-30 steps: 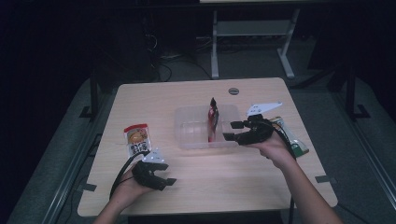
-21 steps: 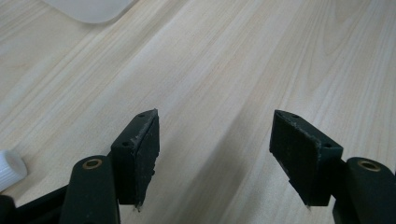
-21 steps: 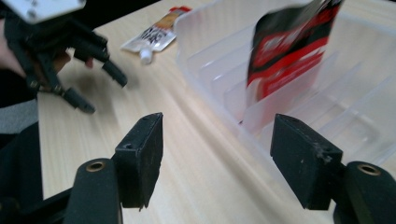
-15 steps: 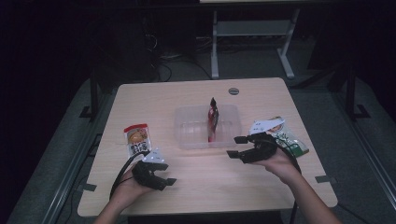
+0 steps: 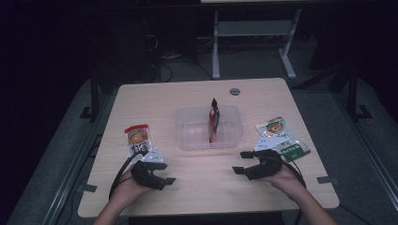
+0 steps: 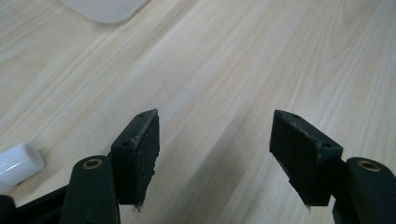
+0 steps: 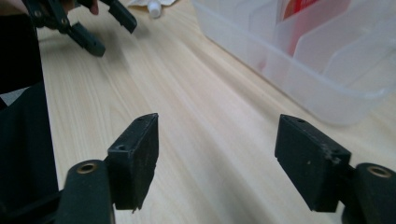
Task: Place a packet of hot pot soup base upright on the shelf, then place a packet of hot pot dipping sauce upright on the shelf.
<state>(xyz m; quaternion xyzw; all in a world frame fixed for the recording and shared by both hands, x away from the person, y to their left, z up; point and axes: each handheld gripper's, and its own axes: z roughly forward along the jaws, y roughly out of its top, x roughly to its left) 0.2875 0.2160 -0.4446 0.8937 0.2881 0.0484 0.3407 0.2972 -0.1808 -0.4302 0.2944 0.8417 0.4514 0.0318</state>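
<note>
Pale wood-grain worktop (image 5: 197, 98), rounded corners, with a small round grey grommet (image 5: 235, 91) at its far edge. Clear plastic bin (image 5: 187, 131) with inner dividers sits mid-worktop; a red snack packet (image 5: 213, 123) stands upright on edge in its right half. Green-and-white snack pouch (image 5: 281, 138) lies flat on the worktop right of the bin, well apart from it. Orange-and-white snack packet (image 5: 137, 138) lies flat left of the bin, near the left edge.

Right tongs (image 5: 245, 161) sit near-right, just near-left of the green pouch and in front of the bin's right corner, low over the worktop. Jaws apart, nothing between them, and they have just been opening. The right gripper view shows bare wood between the pads and the bin wall at far right. Pouch touches or lies just beside the gripper body in the high view; cannot tell which.

Left tongs (image 5: 165, 172) sit near-left, just on the near side of the orange packet, held in the left hand (image 5: 124, 190). Jaws wide apart, nothing between them; the left gripper view shows bare wood between the pads, with the bin's corner at far left.
</note>
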